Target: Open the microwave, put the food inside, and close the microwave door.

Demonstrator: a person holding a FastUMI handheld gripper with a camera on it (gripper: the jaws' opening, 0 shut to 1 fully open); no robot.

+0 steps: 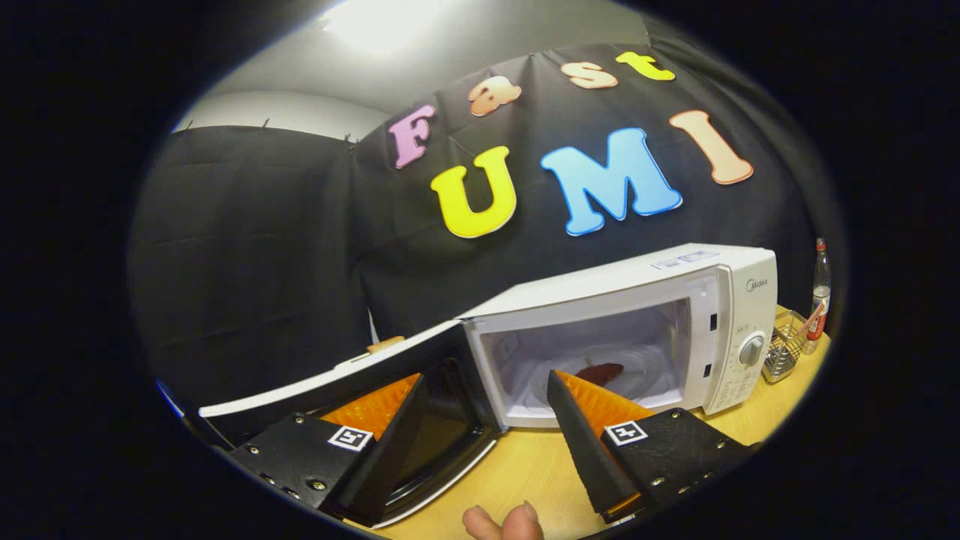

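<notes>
Jaws gape wide and empty before "Midea" microwave, door open, food inside.

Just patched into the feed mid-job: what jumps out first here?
The white microwave on the wooden table stands with its door swung wide open, beyond the fingers. A dark reddish piece of food lies inside. The gripper is open and empty, one finger in front of the door.

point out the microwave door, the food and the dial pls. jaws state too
door (330, 379): gripper view, white top edge, swung open.
food (600, 372): gripper view, its middle, inside the cavity.
dial (752, 350): gripper view, knob face.
gripper (487, 390): gripper view, jaws open, empty.
</notes>
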